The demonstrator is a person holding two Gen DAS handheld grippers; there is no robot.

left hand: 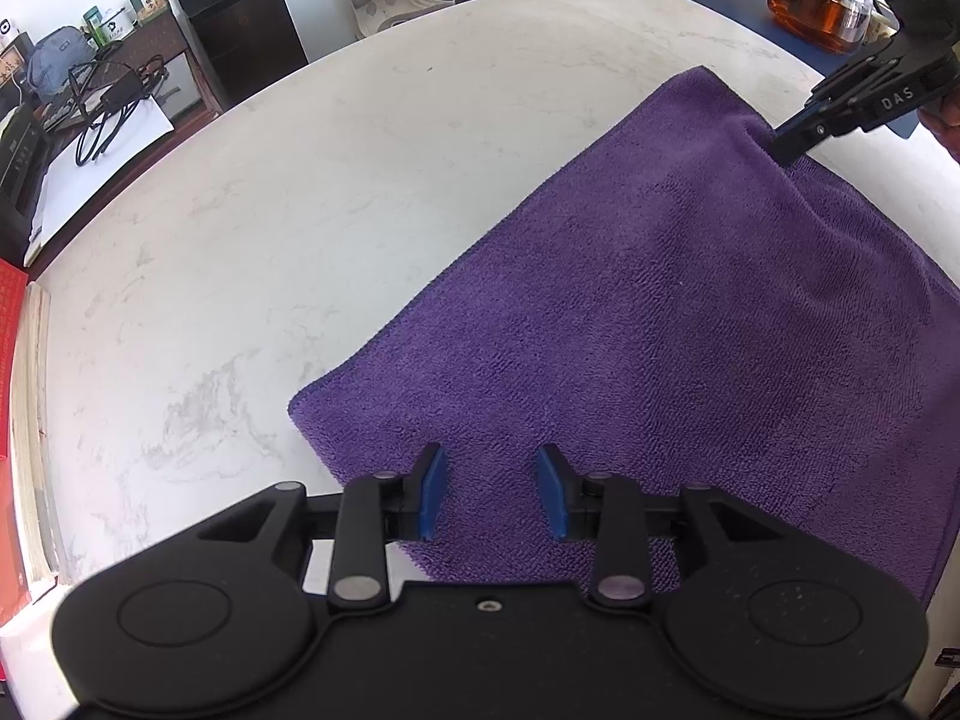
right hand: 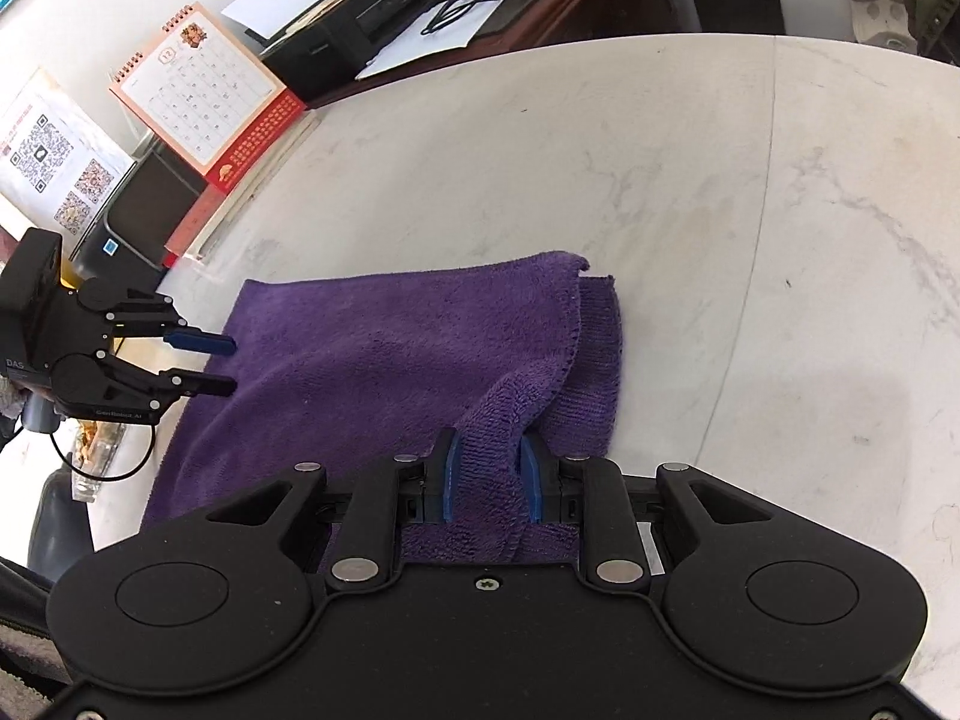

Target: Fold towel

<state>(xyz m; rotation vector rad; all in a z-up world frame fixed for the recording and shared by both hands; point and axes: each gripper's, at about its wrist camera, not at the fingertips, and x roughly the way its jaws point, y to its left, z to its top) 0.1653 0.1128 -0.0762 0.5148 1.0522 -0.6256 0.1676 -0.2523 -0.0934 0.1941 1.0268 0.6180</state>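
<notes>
White marble-patterned table (left hand: 300,210) carries a purple towel (left hand: 660,330), already doubled over, two layers showing at one end in the right wrist view. Long axis of the towel runs diagonally in the left wrist view, from the near corner beside the left gripper (left hand: 492,492) up toward the far corner at upper right.

Room: dark cabinet with a kettle, a printer, cables and papers on a side desk; a glass teapot (left hand: 819,6) of amber liquid at the table's far edge; a desk calendar (right hand: 204,96) and QR-code sheets.

Left gripper: jaws partly apart, hovering over the towel's near edge, pads not seen pressing on cloth. Right gripper (right hand: 489,471): blue pads pinched together on a raised fold of towel at the edge opposite the left gripper.
</notes>
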